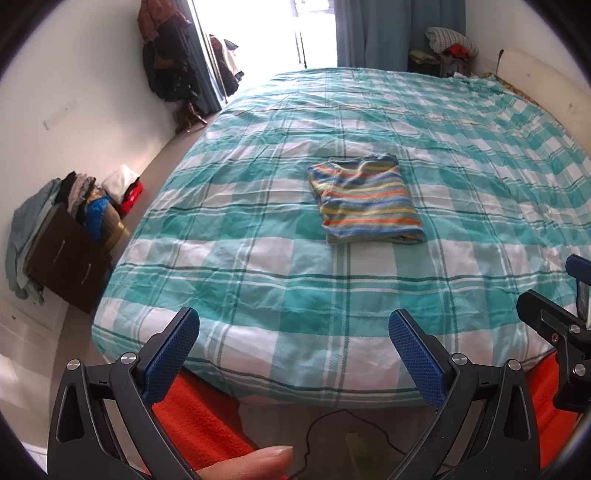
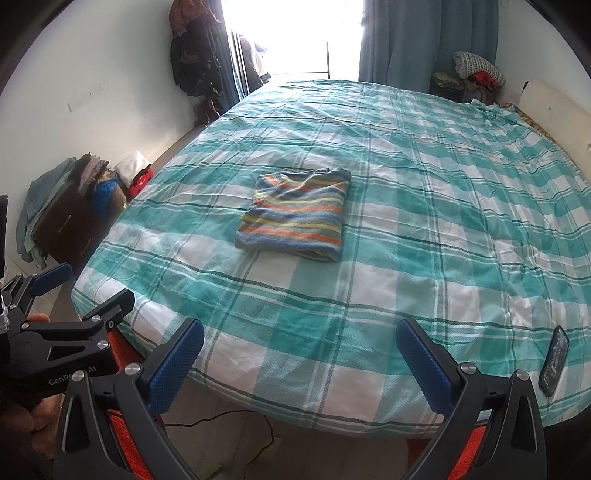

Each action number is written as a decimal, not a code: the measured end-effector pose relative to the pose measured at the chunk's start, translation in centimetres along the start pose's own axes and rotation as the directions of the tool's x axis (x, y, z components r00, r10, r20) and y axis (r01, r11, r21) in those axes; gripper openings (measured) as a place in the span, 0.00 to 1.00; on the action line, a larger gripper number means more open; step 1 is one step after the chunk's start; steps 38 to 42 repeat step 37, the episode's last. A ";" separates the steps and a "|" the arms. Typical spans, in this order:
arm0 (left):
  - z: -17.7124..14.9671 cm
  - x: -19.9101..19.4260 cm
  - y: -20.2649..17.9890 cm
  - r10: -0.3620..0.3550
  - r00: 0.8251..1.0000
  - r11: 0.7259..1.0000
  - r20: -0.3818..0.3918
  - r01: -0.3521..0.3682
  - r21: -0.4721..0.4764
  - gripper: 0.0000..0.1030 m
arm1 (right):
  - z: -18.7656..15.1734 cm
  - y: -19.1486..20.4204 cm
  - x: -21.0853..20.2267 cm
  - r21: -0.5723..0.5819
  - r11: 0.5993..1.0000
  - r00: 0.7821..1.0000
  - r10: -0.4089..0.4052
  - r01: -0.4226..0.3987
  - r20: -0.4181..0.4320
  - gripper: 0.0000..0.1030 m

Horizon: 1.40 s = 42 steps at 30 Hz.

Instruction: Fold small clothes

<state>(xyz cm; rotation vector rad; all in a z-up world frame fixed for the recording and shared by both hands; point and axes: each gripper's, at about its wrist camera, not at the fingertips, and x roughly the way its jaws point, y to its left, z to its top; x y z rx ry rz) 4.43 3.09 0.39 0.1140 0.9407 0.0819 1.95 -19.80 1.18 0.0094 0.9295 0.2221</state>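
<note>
The striped shirt (image 1: 365,201) lies folded mid-bed on the checked bedspread (image 1: 258,266), well apart from both grippers; left gripper (image 1: 293,332) and right gripper (image 2: 299,341) hover released, jaws spread wide.

Shirt (image 1: 365,201): blue, orange, yellow stripes. Bed (image 1: 258,280) cover: teal-white plaid. Gripper pads (image 1: 168,356) blue. Curtain (image 1: 373,33) grey-blue.
</note>
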 end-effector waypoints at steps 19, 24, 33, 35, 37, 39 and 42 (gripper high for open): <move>-0.4 -0.1 0.0 -0.021 1.000 1.000 -0.015 0.020 -0.006 0.99 | -0.1 1.0 -0.1 -0.032 0.999 1.000 -0.013 0.012 -0.027 1.00; -0.3 -0.1 -0.2 -0.020 1.000 1.000 -0.021 0.020 0.002 0.99 | -0.1 1.0 -0.1 -0.032 0.999 0.999 -0.013 0.012 -0.029 1.00; -0.1 -0.2 -0.1 -0.051 0.999 0.999 -0.018 0.051 -0.006 0.99 | -0.2 0.7 -0.1 -0.028 1.000 1.000 -0.013 0.012 -0.027 1.00; -0.1 -0.4 -0.1 -0.059 0.998 0.998 -0.008 0.059 -0.010 0.99 | -0.2 0.6 -0.1 -0.029 1.000 1.000 -0.014 0.013 -0.026 1.00; 0.0 -0.7 -0.3 -0.044 0.999 0.999 0.010 0.044 0.001 0.99 | -0.2 0.6 -0.1 -0.029 0.999 1.000 -0.013 0.012 -0.026 1.00; 0.0 -0.7 -0.3 -0.044 0.999 0.999 0.010 0.044 0.001 0.99 | -0.2 0.6 -0.1 -0.029 0.999 1.000 -0.013 0.012 -0.026 1.00; 0.0 -0.7 -0.3 -0.044 0.999 0.999 0.010 0.044 0.001 0.99 | -0.2 0.6 -0.1 -0.029 0.999 1.000 -0.013 0.012 -0.026 1.00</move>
